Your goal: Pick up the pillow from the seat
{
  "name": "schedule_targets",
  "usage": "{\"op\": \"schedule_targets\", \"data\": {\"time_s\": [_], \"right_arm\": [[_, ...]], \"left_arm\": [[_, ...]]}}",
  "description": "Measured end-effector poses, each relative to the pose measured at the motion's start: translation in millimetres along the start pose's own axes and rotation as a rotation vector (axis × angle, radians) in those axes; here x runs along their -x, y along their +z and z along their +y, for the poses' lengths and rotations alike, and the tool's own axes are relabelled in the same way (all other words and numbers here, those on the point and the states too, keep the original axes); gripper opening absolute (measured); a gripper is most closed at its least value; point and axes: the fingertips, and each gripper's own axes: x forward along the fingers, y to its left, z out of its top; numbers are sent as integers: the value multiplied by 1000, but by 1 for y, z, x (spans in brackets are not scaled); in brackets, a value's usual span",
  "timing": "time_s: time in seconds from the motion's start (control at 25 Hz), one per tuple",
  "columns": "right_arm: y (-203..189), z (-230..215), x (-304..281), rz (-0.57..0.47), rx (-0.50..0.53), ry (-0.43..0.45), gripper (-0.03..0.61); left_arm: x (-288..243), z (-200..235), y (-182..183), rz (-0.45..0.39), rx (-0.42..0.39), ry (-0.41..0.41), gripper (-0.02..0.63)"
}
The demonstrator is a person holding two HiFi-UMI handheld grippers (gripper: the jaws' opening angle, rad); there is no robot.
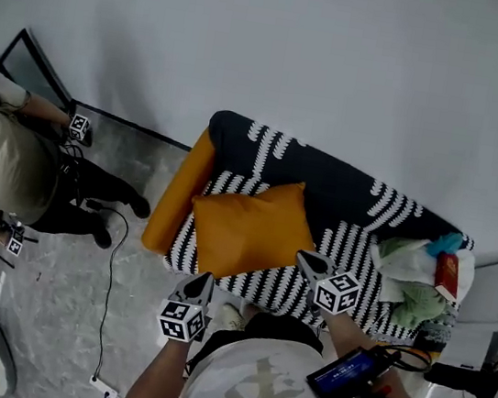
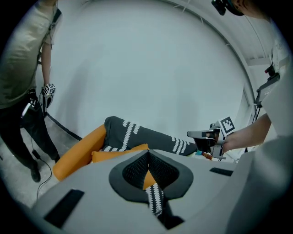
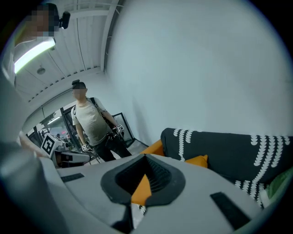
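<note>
An orange pillow lies flat on the black seat with white stripes, near its left end. My left gripper hovers at the seat's front edge just below the pillow's near-left corner, jaws shut and empty. My right gripper sits at the pillow's near-right corner, also shut, with nothing held. In the left gripper view the closed jaws frame a strip of the pillow, and the right gripper shows to the right. The right gripper view looks past its closed jaws at the pillow's corner.
The seat has an orange arm on its left. A heap of cloth and small items fills its right end. Another person stands on the floor at left. A cable runs across the floor. A white wall rises behind.
</note>
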Motion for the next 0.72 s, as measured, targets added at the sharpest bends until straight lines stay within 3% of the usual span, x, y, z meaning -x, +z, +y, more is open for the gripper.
{"op": "schedule_targets", "data": {"time_s": [0.24,0.72], "right_arm": [[-13,-28,-24,38,-34,-38,14],[-5,-101,-90,67,-113,-28,14]], "left_arm": [[-27,8,2,32,-1,-42,11],[-104,57,22,125,18,58,11]]}}
